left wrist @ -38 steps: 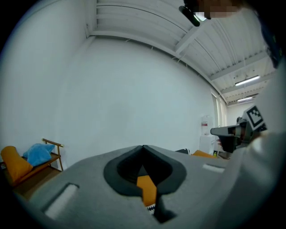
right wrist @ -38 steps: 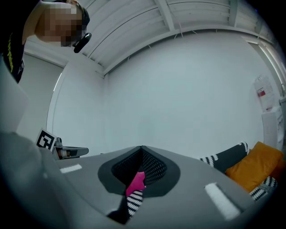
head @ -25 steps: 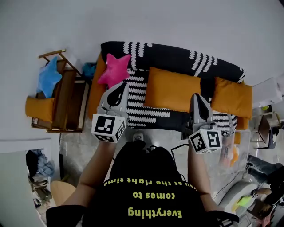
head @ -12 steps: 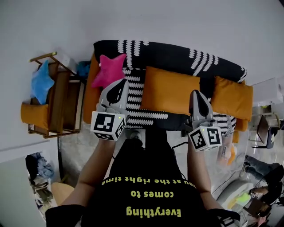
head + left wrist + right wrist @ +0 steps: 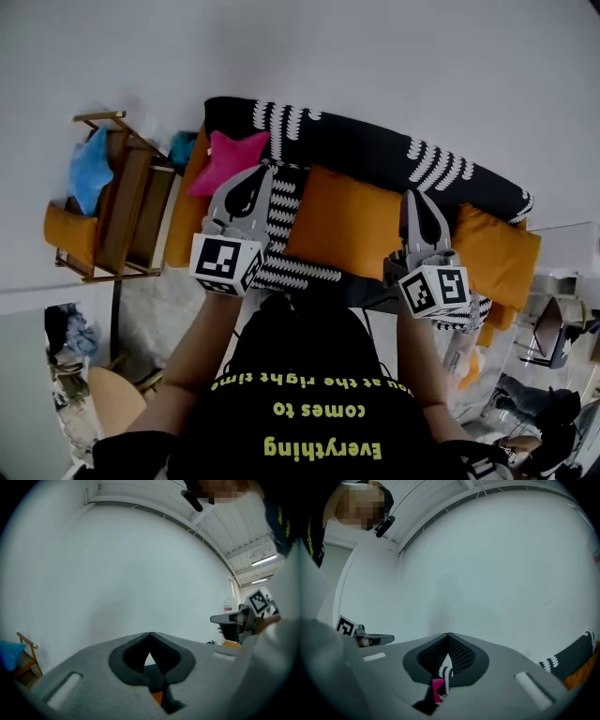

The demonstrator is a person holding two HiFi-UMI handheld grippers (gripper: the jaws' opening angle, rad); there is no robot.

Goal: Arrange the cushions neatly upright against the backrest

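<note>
A sofa with a black-and-white patterned backrest (image 5: 375, 141) fills the head view. A pink star cushion (image 5: 225, 155) sits at its left end near the backrest. A large orange cushion (image 5: 352, 225) lies mid-seat, and a second orange cushion (image 5: 492, 253) is at the right end. My left gripper (image 5: 267, 170) is shut and empty, its tip over the seat between the star and the large cushion. My right gripper (image 5: 413, 194) is shut and empty over the large cushion's right edge. The left gripper (image 5: 149, 633) and right gripper (image 5: 448, 634) both face the white wall.
A wooden chair (image 5: 131, 202) stands left of the sofa with a blue star cushion (image 5: 89, 169) and an orange cushion (image 5: 67, 234) on it. A white wall rises behind the sofa. Clutter lies on the floor at the lower right (image 5: 539, 412).
Both grippers have advanced toward the sofa, still shut. Their tips now reach over the seat and the large orange cushion. The sofa looks nearer and more tilted in the head view.
</note>
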